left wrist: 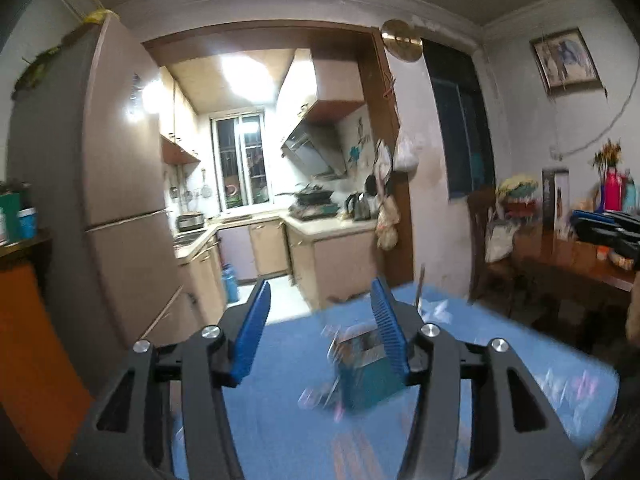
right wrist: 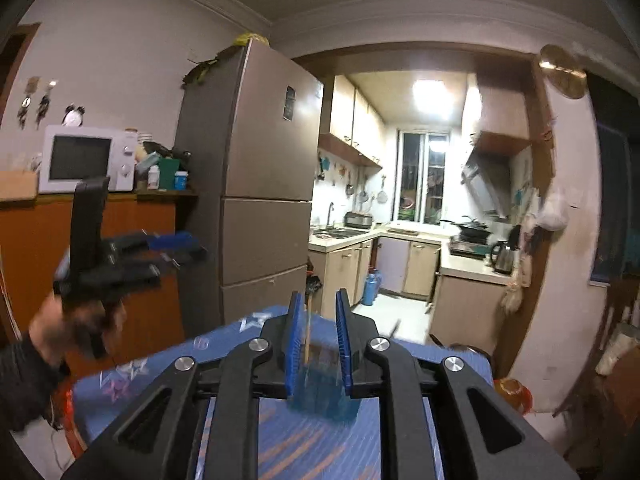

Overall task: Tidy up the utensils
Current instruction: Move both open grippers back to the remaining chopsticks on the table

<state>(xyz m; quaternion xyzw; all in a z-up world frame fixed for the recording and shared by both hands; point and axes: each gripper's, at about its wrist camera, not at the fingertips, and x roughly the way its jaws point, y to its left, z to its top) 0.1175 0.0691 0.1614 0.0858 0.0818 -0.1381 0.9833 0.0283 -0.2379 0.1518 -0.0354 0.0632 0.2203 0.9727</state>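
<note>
A teal utensil holder (left wrist: 366,372) stands on the blue patterned tablecloth (left wrist: 500,352), blurred by motion, with a thin utensil handle (left wrist: 420,284) sticking up behind it. My left gripper (left wrist: 320,320) is open and empty above the table, its right finger in front of the holder. In the right wrist view the same holder (right wrist: 324,392) sits between the fingers of my right gripper (right wrist: 319,338), which is open, with a thin wooden stick (right wrist: 307,336) standing in it. The left gripper (right wrist: 132,256) shows at the left, held in a hand.
A tall fridge (right wrist: 256,184) stands left of the kitchen doorway. A microwave (right wrist: 88,158) sits on an orange cabinet (right wrist: 40,248). A wooden side table (left wrist: 568,260) with bottles and boxes stands at the right. The tablecloth (right wrist: 168,364) has a far edge close behind the holder.
</note>
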